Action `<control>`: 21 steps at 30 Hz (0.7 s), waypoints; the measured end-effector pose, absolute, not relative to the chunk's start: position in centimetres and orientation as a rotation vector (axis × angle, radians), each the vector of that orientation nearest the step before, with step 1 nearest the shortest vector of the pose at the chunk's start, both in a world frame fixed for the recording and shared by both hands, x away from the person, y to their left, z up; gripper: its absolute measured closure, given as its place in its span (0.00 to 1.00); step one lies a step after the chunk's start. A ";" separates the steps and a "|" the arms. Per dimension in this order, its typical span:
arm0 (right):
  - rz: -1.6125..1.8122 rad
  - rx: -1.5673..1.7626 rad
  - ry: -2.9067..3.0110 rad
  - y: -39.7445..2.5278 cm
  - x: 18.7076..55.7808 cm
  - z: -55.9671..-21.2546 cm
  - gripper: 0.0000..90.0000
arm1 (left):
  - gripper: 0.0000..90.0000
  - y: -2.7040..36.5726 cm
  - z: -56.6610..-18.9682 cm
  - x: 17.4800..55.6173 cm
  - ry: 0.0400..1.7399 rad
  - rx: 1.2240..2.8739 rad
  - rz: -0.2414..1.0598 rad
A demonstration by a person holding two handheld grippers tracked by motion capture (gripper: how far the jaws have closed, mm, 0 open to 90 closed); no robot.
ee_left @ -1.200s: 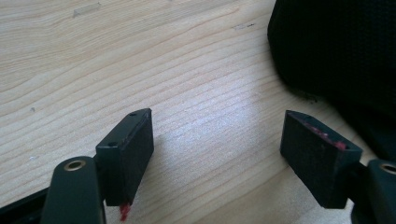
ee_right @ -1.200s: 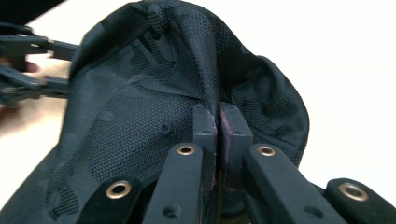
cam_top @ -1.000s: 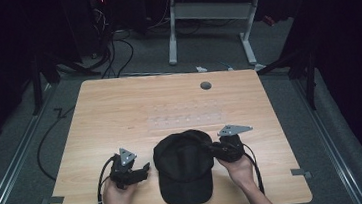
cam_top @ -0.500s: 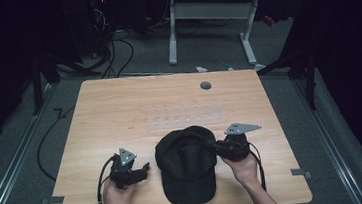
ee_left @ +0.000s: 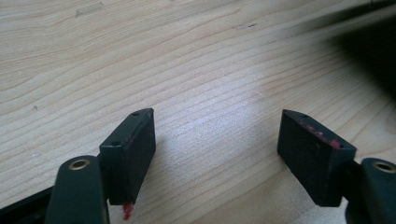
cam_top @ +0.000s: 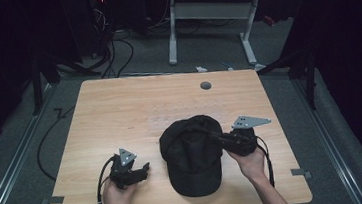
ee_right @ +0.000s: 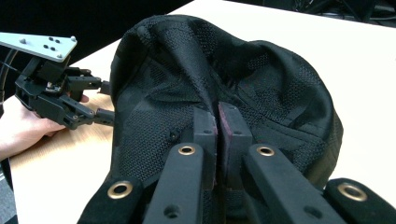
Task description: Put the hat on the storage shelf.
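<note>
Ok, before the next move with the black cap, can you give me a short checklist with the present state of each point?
1. Right gripper pinches the crown fabric of the cap: ok, jaws closed on a fold.
2. Left gripper open and free: ok, nothing between its jaws.
3. Left gripper near the cap: ok, it rests on the table beside it.
4. Cap fully on the table: ok.
5. Path for the left gripper toward the cap: ok, bare wood.
6. Grip strong enough for lifting: cannot tell.
</note>
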State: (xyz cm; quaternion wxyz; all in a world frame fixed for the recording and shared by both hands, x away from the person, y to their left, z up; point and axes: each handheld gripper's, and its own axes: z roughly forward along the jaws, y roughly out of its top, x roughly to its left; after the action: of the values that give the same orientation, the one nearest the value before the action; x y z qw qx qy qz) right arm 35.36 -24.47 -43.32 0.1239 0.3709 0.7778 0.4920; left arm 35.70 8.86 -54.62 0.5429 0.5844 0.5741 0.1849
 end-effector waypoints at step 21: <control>1.472 1.000 2.232 -25.2 35.6 -40.9 0.97 | 0.20 7.8 -50.7 34.8 1.262 1.366 0.079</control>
State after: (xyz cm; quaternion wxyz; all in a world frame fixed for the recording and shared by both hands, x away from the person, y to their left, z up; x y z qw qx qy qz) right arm 35.64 -25.19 -40.91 0.1432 0.3466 0.7739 0.5104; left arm 34.77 7.81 -50.68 0.5972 0.5886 0.5438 0.0340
